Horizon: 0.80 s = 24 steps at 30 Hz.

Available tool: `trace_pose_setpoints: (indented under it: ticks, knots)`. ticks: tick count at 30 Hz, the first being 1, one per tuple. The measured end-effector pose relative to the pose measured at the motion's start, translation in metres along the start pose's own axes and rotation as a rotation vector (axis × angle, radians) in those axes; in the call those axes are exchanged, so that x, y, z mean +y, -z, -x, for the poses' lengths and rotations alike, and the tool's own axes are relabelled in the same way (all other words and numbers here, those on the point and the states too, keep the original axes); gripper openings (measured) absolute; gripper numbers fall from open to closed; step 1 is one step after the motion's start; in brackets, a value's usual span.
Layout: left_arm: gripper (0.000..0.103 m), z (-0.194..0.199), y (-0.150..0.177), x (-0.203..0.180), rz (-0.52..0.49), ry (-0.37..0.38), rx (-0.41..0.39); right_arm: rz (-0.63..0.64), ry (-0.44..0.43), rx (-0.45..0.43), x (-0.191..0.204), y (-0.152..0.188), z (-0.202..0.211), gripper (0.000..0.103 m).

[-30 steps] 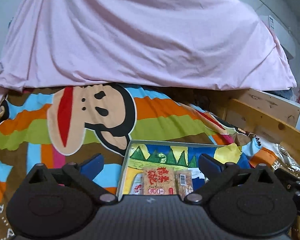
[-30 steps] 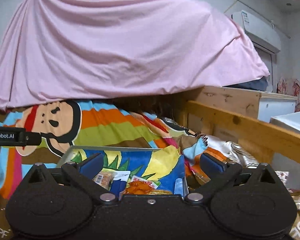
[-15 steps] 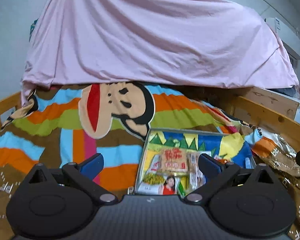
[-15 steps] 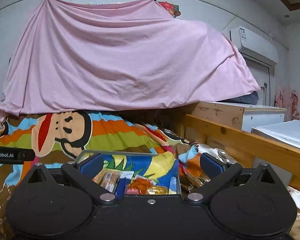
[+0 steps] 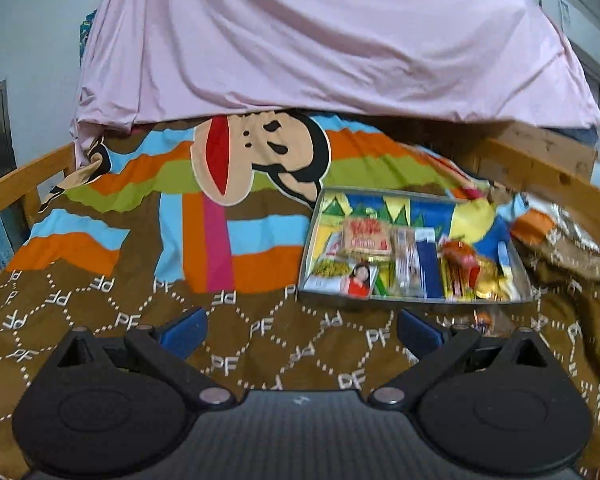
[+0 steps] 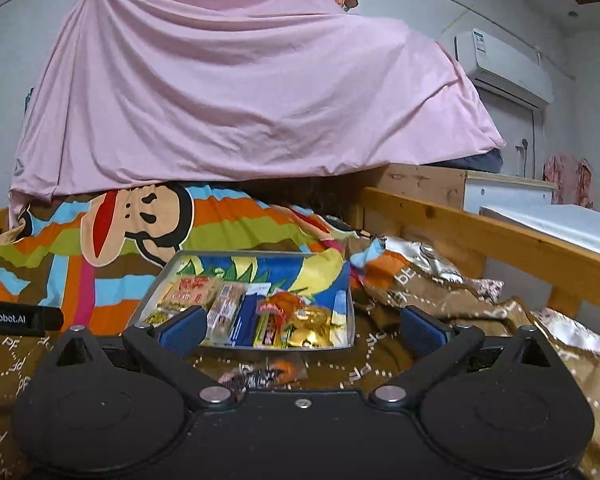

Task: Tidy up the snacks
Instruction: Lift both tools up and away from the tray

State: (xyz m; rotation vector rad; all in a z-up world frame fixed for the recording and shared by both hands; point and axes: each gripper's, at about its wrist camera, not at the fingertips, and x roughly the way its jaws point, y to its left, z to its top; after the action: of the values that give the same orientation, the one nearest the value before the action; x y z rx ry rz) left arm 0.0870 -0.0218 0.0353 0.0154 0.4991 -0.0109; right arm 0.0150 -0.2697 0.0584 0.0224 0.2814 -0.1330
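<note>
Snacks fill a shallow rectangular metal tin with a bright cartoon lining [image 5: 309, 254], which lies on a brown quilt printed with white "PF" lettering and coloured stripes [image 5: 112, 264]. From the left wrist view, the left gripper [image 5: 302, 330] hangs over bare quilt just short of the tin's near rim, its blue-padded jaws wide apart and holding nothing. Inside the tin, a tan packet with red lettering [image 5: 366, 234] lies toward the back left, a white packet showing a woman in red [image 5: 358, 280] sits at the front left, a dark blue flat pack [image 5: 428, 266] runs front to back in the middle, and red and gold wrappers [image 5: 472, 276] are heaped on the right. A pink sheet [image 5: 332, 40] hangs over the far end of the bed.

From the right wrist view, the right gripper [image 6: 302, 330] is also spread wide and empty, its left finger [image 6: 182, 330] in front of the tin's near left corner. One small orange and dark wrapped snack [image 6: 264, 376] lies on the quilt outside the tin, just before its front wall and close to the gripper body. A wooden bed rail [image 6: 480, 232] runs along the right, and a white air conditioner [image 6: 500, 66] is mounted on the wall.
</note>
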Motion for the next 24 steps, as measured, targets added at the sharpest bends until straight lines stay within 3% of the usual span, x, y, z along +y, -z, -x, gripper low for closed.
trace_pose_setpoints:
  ticks: [10, 24]
  knots:
    - [0.103, 0.020, 0.031, 0.000, -0.057, 0.008, 0.076, 0.015, 0.006, 0.077, 0.003, 0.022, 0.025, 0.102]
    - [0.103, 0.022, 0.051, -0.008, -0.127, -0.002, 0.167, 0.091, 0.028, 0.240, 0.018, 0.044, 0.015, 0.102]
